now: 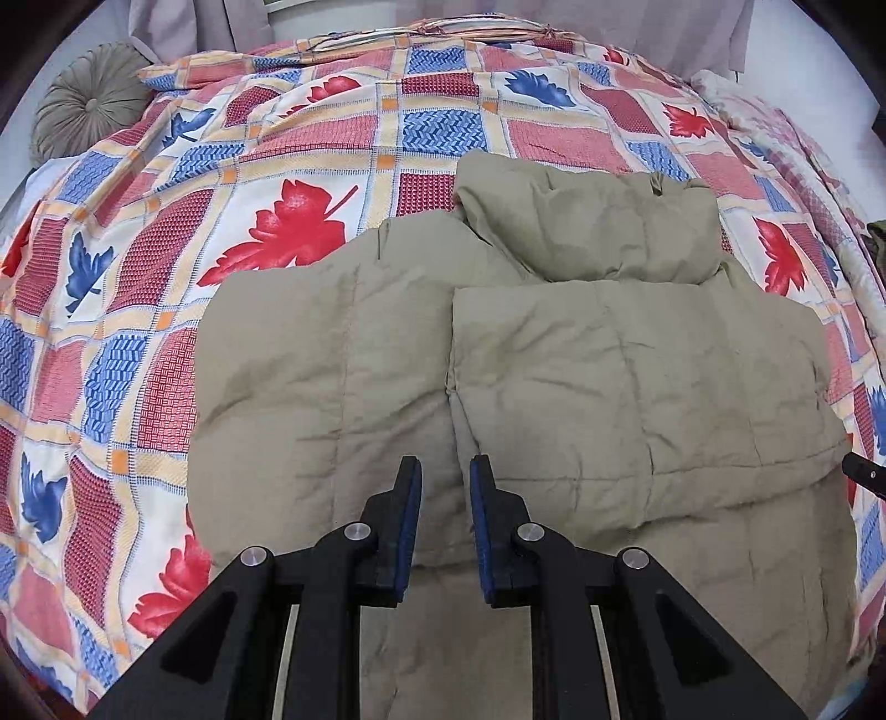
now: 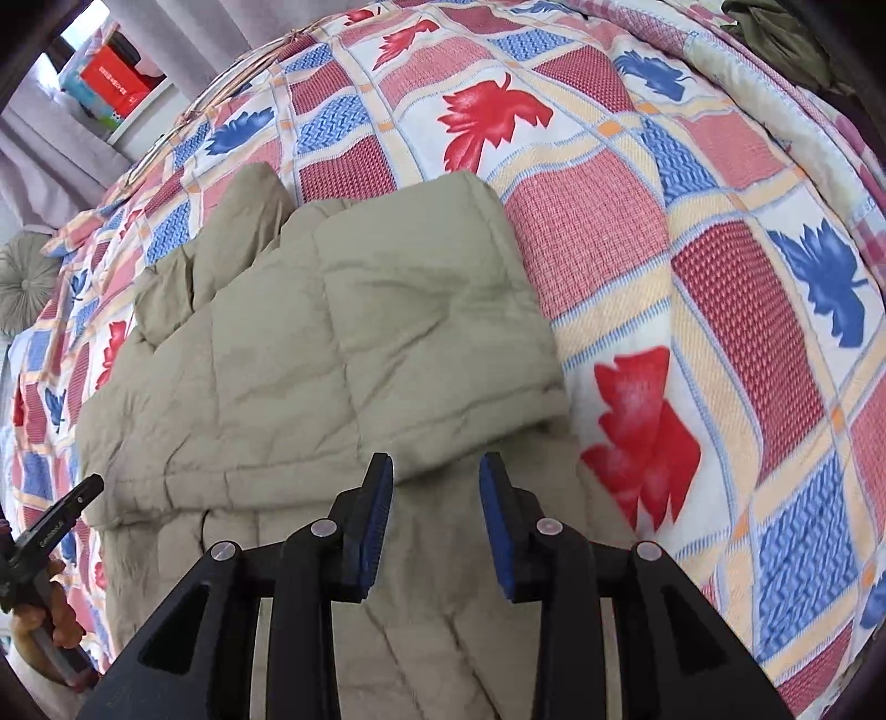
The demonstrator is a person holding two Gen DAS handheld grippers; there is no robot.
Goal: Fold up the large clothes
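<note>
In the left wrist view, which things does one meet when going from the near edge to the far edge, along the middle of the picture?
left gripper → khaki padded jacket → its folded hood part → leaf-patterned bedspread → pale curtain

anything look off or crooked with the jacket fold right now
Nothing damaged. The khaki padded jacket lies partly folded on the leaf-print bedspread, its hood bunched and rumpled at the top. Both the left gripper and right gripper are open.
</note>
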